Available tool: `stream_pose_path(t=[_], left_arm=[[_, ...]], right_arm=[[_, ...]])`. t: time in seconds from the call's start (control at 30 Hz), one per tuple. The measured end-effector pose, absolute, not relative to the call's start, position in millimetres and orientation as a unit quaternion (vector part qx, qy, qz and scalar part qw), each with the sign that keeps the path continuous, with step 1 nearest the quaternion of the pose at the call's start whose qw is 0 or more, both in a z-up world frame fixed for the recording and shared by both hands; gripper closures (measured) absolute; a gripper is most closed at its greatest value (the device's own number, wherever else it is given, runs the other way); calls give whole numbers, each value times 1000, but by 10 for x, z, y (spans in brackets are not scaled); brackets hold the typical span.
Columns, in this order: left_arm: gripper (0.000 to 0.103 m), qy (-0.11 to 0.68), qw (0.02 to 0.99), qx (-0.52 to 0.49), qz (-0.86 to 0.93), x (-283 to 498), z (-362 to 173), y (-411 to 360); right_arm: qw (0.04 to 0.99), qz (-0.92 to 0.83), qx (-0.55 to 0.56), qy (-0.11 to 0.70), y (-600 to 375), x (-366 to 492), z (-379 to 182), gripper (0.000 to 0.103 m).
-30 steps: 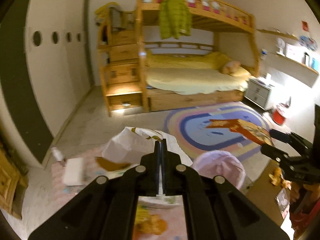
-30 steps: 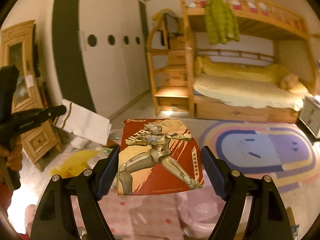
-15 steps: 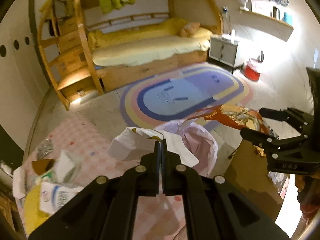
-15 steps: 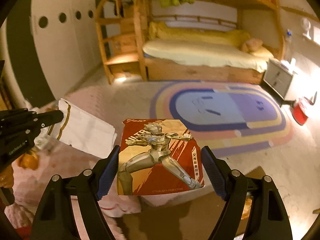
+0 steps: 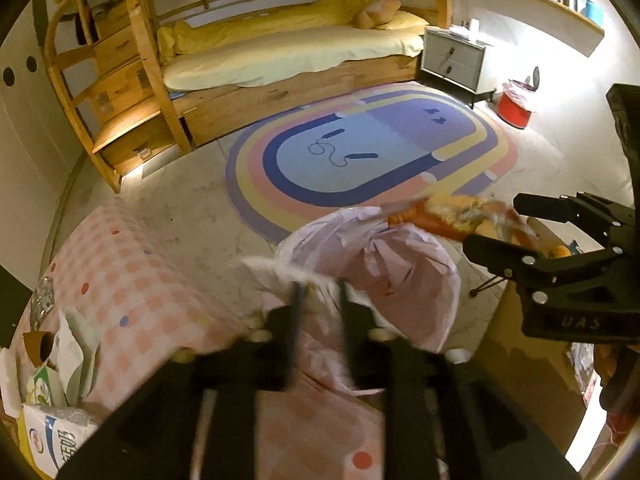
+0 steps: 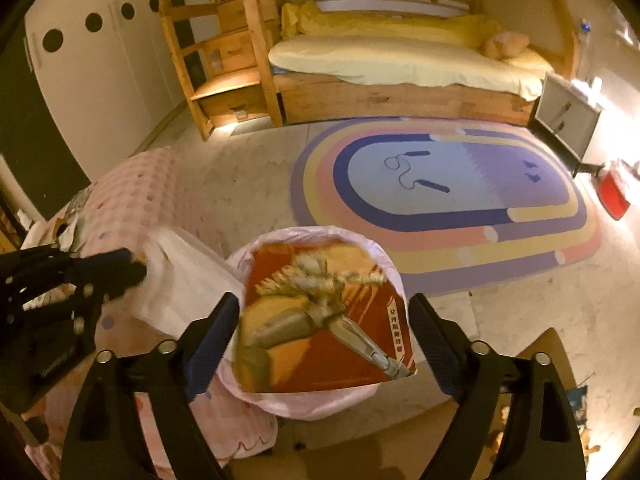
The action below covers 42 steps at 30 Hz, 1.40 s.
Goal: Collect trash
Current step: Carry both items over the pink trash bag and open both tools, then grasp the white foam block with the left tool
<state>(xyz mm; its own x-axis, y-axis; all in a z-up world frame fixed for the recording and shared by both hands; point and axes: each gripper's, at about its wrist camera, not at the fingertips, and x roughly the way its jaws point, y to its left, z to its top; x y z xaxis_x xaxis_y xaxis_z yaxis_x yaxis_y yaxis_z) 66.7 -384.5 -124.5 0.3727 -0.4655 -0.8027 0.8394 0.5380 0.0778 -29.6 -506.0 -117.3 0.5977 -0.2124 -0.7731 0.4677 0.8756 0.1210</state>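
Note:
A pink-lined trash bin (image 6: 316, 392) stands on the floor by a pink checked table (image 5: 132, 280). The red hero-print packet (image 6: 320, 320) is tilted over the bin's mouth between the open fingers of my right gripper (image 6: 324, 340), no longer clamped. The packet also shows in the left wrist view (image 5: 452, 212) above the bin (image 5: 400, 276). My left gripper (image 5: 318, 292) is opening, with the white paper bag (image 5: 280, 272) blurred at its tips, next to the bin. In the right wrist view the white bag (image 6: 180, 284) hangs by the left gripper's fingertips (image 6: 124, 268).
More trash (image 5: 52, 360) lies on the table's left end. A cardboard box (image 6: 544, 360) sits to the right of the bin. A rainbow rug (image 6: 440, 200), a bunk bed (image 6: 400, 64), a grey nightstand (image 5: 456, 60) and a red bucket (image 5: 516, 108) lie beyond.
Both grippers tipped down over the bin. The right gripper opened wider and the red packet tilted loose. The left gripper went from shut to parting on the white bag.

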Motion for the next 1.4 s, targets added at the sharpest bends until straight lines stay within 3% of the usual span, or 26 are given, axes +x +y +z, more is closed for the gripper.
stream_pose_path(t=[0.07, 0.53, 0.97, 1.2, 1.4], left_arm=[[53, 377, 799, 233, -406, 711, -1212, -3785], [51, 351, 865, 137, -330, 565, -501, -2704], [36, 344, 906, 71, -236, 321, -169, -1239], [21, 334, 930, 43, -149, 654, -79, -338], [15, 336, 937, 24, -90, 1146, -148, 85]], right_arm=[[880, -194, 168, 400, -5086, -293, -1166, 16], [913, -162, 183, 328, -4555, -724, -485, 16], [944, -67, 105, 305, -3393, -634, 60, 18], [949, -26, 75, 305, -2964, -315, 79, 31], [950, 16, 47, 307, -2752, 147, 99, 40]])
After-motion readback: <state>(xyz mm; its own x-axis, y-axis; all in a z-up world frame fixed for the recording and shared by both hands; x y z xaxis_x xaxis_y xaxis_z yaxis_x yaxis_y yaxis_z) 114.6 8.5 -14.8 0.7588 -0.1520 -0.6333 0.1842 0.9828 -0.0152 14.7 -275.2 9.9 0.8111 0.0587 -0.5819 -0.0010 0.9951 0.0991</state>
